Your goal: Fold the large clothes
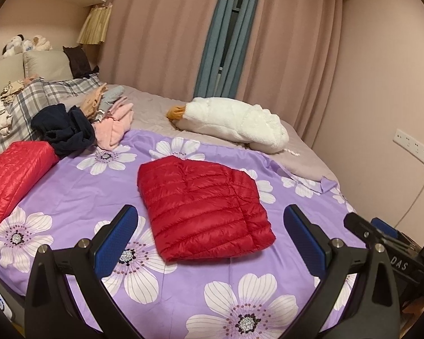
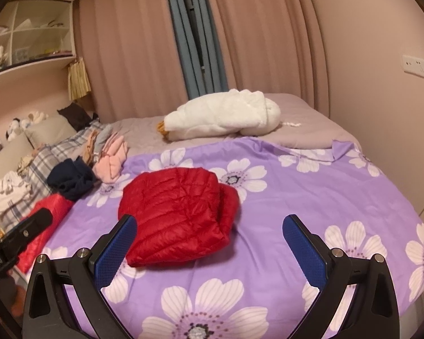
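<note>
A folded dark red quilted down jacket (image 1: pixel 203 209) lies flat in the middle of the purple floral sheet (image 1: pixel 79 180) that covers the near part of the bed (image 1: pixel 152 104). Bare sheet shows around it on all sides, with the widest free stretch to its right, out to the bed edge by the wall. The sheet's far edge is rumpled, one corner flipped up near that wall. From the left wrist view, the bundle's long axis runs from the near edge of the bed away toward the curtains (image 1: pixel 161 28), its quilting seams running crosswise.

Two red down jackets can be counted: this one, and a brighter red folded one (image 1: pixel 11 175) at the left edge of the sheet. Just beyond that lie a dark navy garment (image 1: pixel 65 130) and a pink one (image 1: pixel 116 127), touching each other. One white plush goose (image 1: pixel 234 124) rests across the grey bedding further back.

Both grippers hover above the near bed edge: the left gripper (image 1: pixel 210 237) and right gripper (image 2: pixel 209 243) each have jaws spread wide, holding nothing.
</note>
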Available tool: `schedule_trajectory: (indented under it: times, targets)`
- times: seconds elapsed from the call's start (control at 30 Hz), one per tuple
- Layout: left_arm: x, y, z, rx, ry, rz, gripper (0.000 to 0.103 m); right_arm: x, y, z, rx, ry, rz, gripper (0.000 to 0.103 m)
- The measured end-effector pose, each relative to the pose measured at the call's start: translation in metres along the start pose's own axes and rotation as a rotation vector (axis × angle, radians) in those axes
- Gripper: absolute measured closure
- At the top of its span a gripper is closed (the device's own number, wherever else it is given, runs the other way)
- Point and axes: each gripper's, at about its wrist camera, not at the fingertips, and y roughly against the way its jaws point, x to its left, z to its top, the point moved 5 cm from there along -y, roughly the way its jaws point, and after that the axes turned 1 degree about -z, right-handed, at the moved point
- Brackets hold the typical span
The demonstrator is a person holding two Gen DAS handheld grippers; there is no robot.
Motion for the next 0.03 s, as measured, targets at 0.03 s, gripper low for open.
schedule_trajectory:
  times: [0.03]
  targets:
    - [0.0005, 0.0, 0.0004, -0.004, -0.001, 0.01, 0.0, 0.0012, -0.0004, -0.0004, -0.001, 0.006, -0.001, 0.001]
